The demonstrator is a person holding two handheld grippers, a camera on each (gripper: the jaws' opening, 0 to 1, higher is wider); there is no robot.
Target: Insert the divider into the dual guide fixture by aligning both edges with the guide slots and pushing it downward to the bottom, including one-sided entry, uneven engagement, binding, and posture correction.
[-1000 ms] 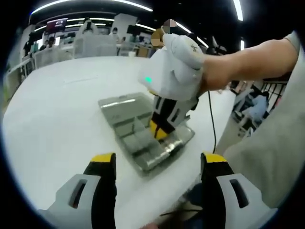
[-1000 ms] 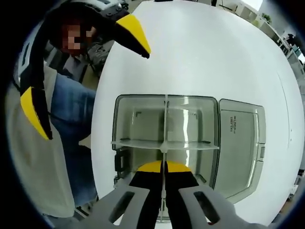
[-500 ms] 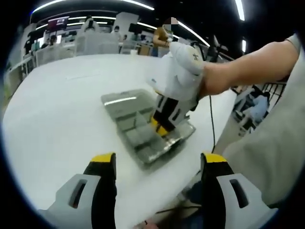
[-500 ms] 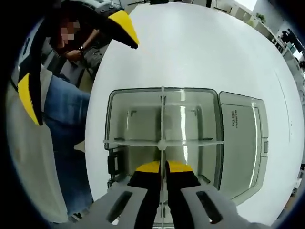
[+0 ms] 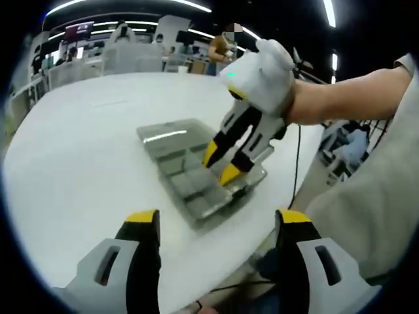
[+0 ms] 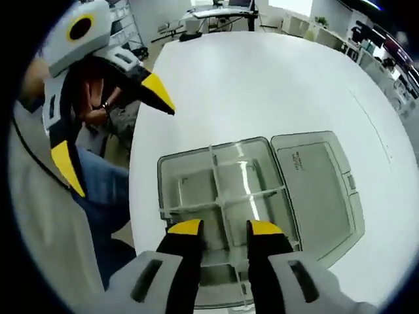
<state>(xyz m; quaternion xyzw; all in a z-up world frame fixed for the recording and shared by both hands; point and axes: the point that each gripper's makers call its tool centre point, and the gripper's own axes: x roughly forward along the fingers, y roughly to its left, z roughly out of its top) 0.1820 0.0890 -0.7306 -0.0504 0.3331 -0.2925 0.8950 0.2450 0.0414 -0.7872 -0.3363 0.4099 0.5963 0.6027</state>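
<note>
Right tongs (image 6: 224, 227) lifted off divider (image 6: 219, 204) (seated crosswise), spread; left tongs (image 5: 217, 218) spread, table edge

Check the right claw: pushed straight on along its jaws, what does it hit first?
Probably the divider standing in the clear box. The open right claw hangs above it, jaws either side of its long wall; depth is unclear.

The clear box (image 6: 226, 203) lay on the white table (image 6: 262, 85), its crossed dividers (image 6: 219, 203) splitting the inside into four narrow bays. Its opened lid (image 6: 314, 190) lay flat beside it, blocking that side. The right gripper (image 5: 221, 165), jaws parted, hung just above the box's near edge, crowding the way in from above. The left gripper (image 5: 216, 226) stood off the table edge, well apart from the box. Beyond the box the tabletop lay bare.
</note>
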